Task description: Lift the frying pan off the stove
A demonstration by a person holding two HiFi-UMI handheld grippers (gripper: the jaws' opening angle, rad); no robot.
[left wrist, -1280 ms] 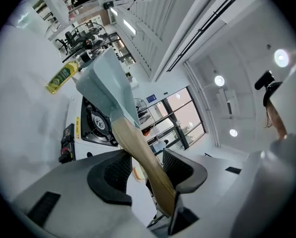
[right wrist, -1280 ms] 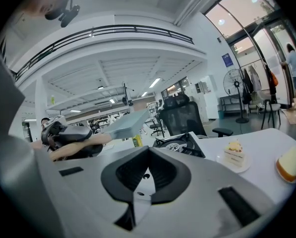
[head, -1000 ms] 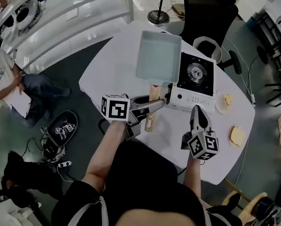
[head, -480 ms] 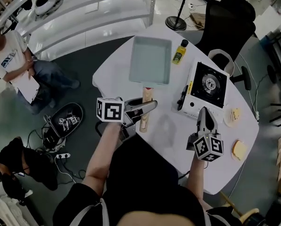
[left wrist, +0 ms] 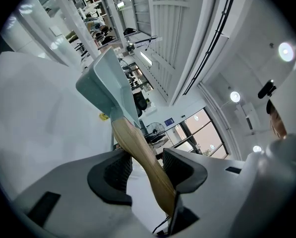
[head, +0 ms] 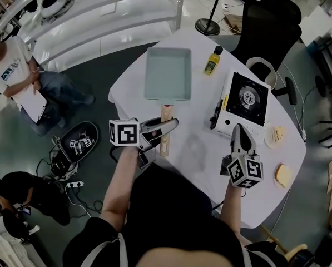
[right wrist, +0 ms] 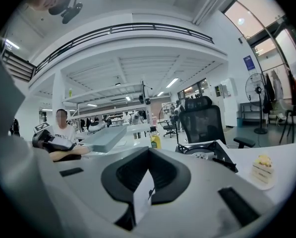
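Frying pan [head: 167, 74] swung left, off stove [head: 244, 105]. L hand-held gripper [left wrist: 145, 160] clamps handle [left wrist: 138, 148] to keep it level; R hand-held gripper [right wrist: 148, 155] closed, empty.

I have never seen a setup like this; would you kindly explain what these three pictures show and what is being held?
There is no robot: a person holds a two-jaw tool in each hand. One picture comes from a camera on the person's head, looking down; the other two cameras ride on the tools and look along their jaws. On the white table stand a portable stove, a yellow bottle and two portions of food. The left tool is clamped on the wooden handle of the square frying pan, which is off the stove. The right tool is shut and empty.
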